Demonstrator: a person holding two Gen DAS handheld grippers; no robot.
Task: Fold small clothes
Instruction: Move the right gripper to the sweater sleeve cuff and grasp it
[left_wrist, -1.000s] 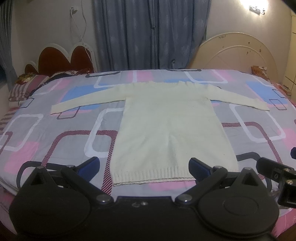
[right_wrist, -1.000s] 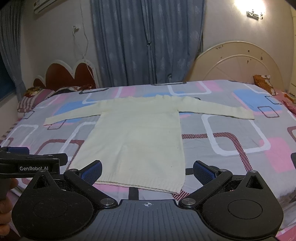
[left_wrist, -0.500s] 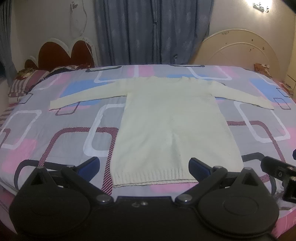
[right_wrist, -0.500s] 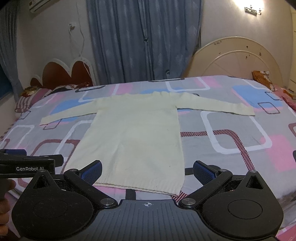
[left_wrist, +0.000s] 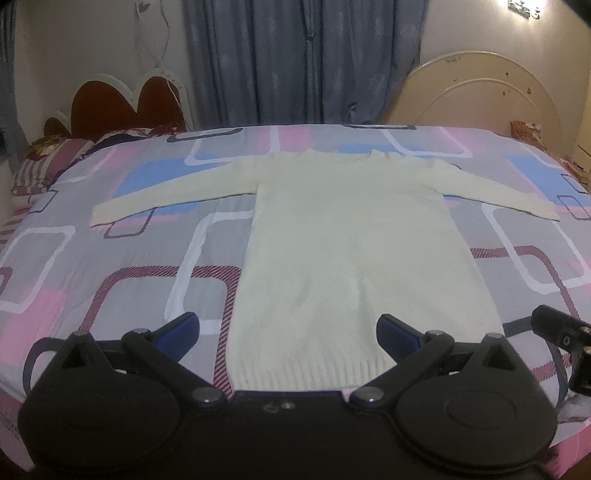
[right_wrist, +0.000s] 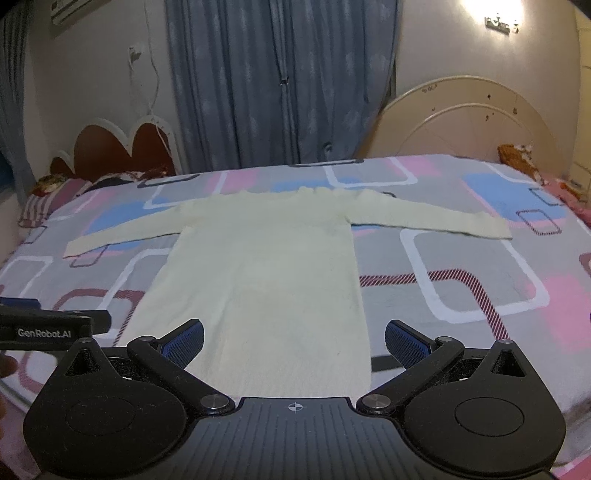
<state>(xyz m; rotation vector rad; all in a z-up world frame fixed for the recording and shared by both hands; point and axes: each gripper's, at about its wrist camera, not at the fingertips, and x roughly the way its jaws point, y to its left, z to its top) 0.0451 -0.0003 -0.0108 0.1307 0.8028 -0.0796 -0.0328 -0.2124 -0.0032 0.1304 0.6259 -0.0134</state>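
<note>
Cream knit sweater (left_wrist: 347, 258) flat on patterned bedspread (left_wrist: 122, 266), sleeves spread, hem nearest. Left claw (left_wrist: 288, 334) and right claw (right_wrist: 294, 338) both agape, empty, above hem. Best pinch: sleeve cuffs first, fold inward evenly.

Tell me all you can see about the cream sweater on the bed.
The cream sweater is a long-sleeved knit with a ribbed hem. It lies flat and unfolded on the patterned bedspread, both sleeves spread out sideways, the neck toward the curtains, the hem toward the cameras. Only the bedspread touches it. The left gripper and right gripper are open above its hem.
</note>
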